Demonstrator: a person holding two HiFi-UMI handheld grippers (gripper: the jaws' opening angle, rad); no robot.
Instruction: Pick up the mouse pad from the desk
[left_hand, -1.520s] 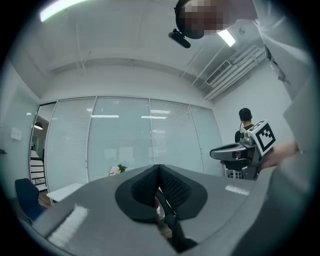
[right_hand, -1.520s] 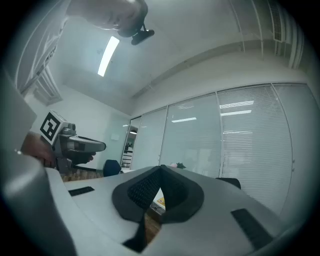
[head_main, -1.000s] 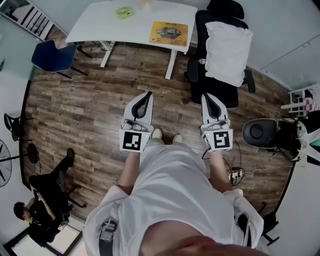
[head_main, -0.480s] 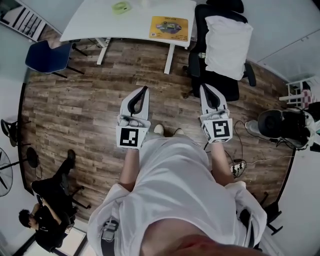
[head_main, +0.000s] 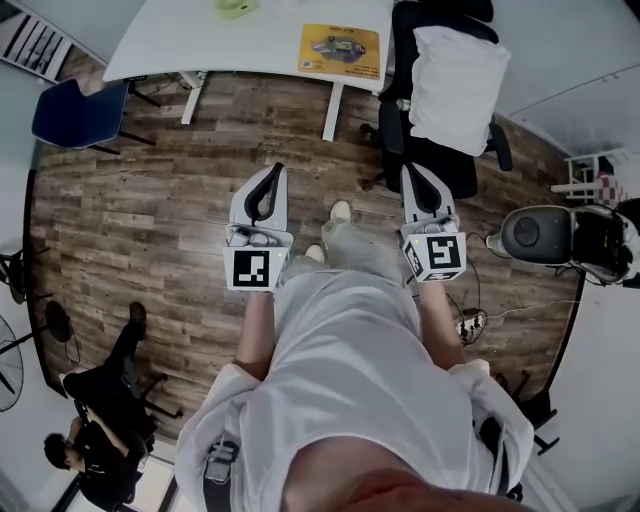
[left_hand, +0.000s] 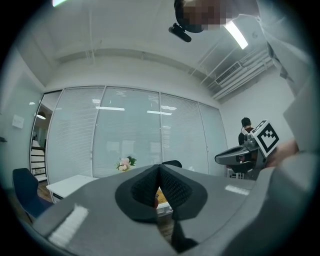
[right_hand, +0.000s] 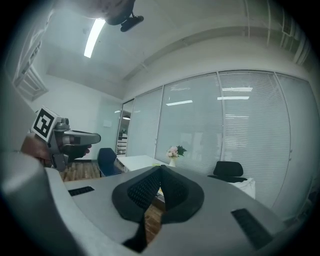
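Note:
The yellow mouse pad (head_main: 338, 50) lies flat near the right end of the white desk (head_main: 180, 45), at the top of the head view. My left gripper (head_main: 273, 170) and right gripper (head_main: 412, 171) are held side by side over the wooden floor, well short of the desk, both pointing toward it. Each one is shut with nothing between its jaws. In the left gripper view a sliver of the mouse pad (left_hand: 161, 196) shows just under the closed left gripper (left_hand: 159, 168). The right gripper (right_hand: 160, 169) faces the desk (right_hand: 135, 161) too.
A black office chair with a white pillow (head_main: 455, 85) stands right of the desk. A blue chair (head_main: 75, 112) stands left of it. A green object (head_main: 237, 7) is on the desk. A round black device (head_main: 540, 235) and a power strip (head_main: 468, 325) are at the right. A seated person (head_main: 90, 440) is at lower left.
The person has stepped toward the desk, one foot now forward. Both grippers moved ahead with the body and sank a little, staying shut and empty.

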